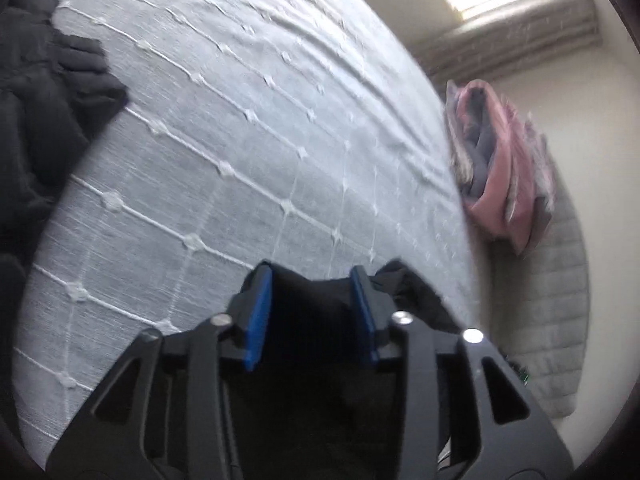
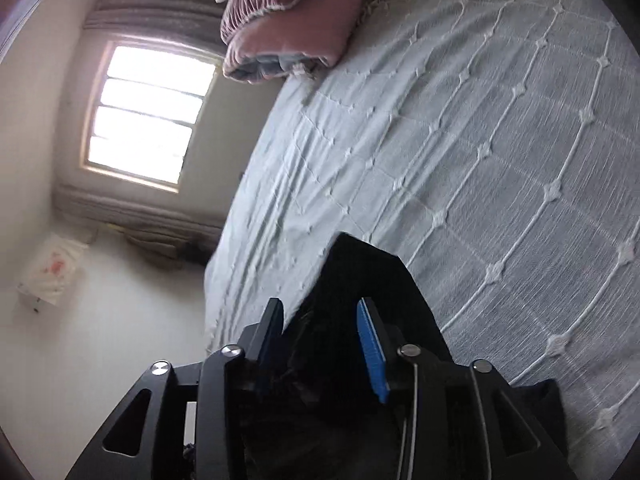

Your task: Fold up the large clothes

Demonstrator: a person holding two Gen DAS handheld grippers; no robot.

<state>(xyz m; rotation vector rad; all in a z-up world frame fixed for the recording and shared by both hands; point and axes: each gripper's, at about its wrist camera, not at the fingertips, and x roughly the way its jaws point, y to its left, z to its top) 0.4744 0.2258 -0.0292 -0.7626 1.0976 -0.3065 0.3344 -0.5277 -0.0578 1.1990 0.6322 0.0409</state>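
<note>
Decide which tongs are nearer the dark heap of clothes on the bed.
Left, probably. The dark heap lies off to the left of the left tongs; the right tongs see only bedspread, no heap.

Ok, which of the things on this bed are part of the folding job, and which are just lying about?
Job:
- black fabric garment, lying between the fingers of both grippers
- more dark clothing at the bed's edge

Lying about:
- folded pink and grey blanket
- light grey tufted bedspread, only the work surface
</note>
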